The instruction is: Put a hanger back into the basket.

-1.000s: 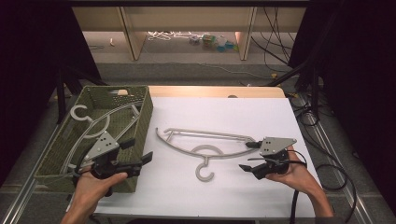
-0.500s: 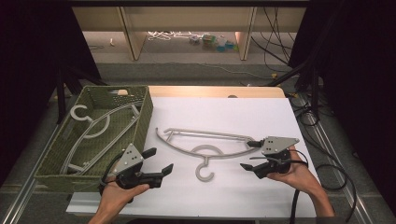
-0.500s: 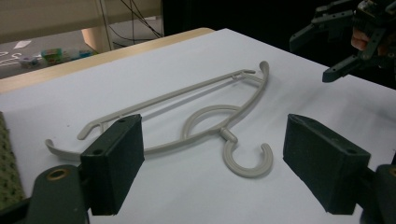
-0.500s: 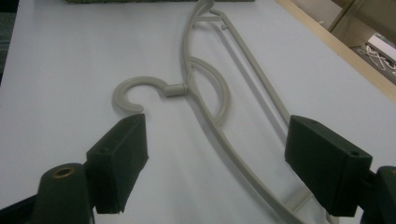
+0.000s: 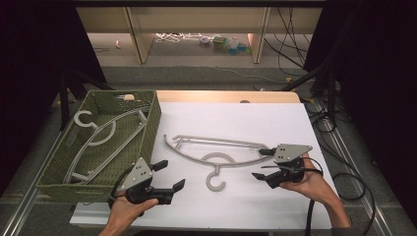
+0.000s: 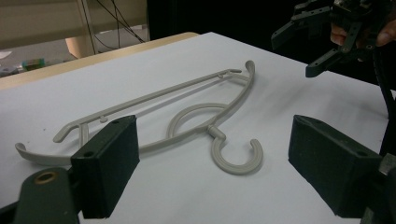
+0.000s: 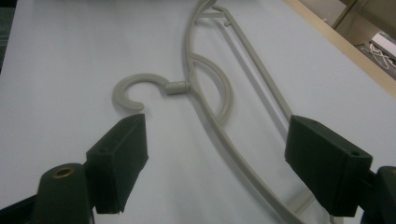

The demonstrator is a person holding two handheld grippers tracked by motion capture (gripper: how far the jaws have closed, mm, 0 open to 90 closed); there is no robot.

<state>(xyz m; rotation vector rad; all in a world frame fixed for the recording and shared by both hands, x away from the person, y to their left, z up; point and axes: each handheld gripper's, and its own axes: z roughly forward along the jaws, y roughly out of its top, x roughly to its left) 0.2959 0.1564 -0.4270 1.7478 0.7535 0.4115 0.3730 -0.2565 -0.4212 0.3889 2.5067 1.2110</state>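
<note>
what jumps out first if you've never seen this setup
A pale grey plastic coat hanger lies flat in the middle of the white table, hook toward the person. An open left gripper and an open right gripper flank it, neither touching. At the left, a green woven basket holds more grey hangers.

This looks like a lab or test room set up for recording. The white surface (image 5: 236, 123) sits on a metal frame rail (image 5: 351, 162) between black curtains (image 5: 373, 73), with loose cables (image 5: 290, 44) trailing across the grey floor (image 5: 196, 73). Plain wooden shelving (image 5: 142, 29) stands behind, with small clutter (image 5: 223, 42), too blurred to identify, beneath it.
</note>
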